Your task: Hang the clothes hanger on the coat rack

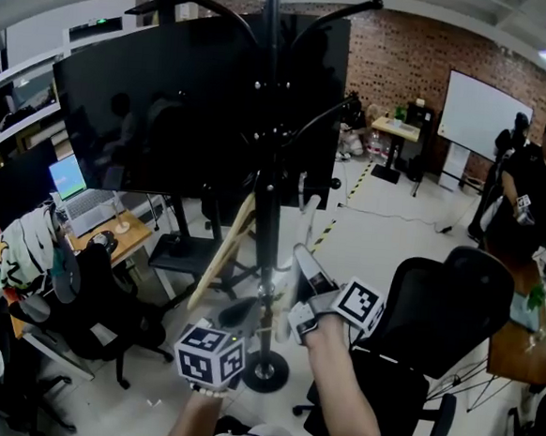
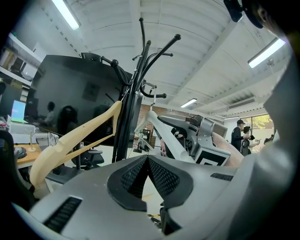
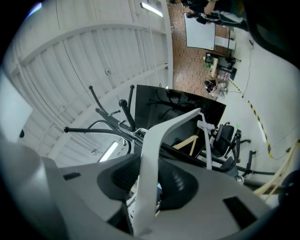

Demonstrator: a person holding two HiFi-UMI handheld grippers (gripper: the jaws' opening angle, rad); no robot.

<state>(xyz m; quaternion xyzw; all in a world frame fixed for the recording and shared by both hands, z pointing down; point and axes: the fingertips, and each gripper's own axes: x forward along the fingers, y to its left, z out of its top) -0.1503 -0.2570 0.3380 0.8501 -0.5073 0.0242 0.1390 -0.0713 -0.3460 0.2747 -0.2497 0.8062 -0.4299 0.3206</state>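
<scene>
A black coat rack stands straight ahead, its curved arms spreading at the top. A beige wooden hanger hangs slanted on its left side, and also shows in the left gripper view. My right gripper is shut on a white plastic hanger, held upright just right of the pole. In the right gripper view the white hanger runs up between the pads, with the rack's arms beyond it. My left gripper sits low by the pole, jaws shut on nothing.
A large black screen stands behind the rack. A black office chair is close on the right. A desk with a laptop and seated people is at the left. People stand near a whiteboard at far right.
</scene>
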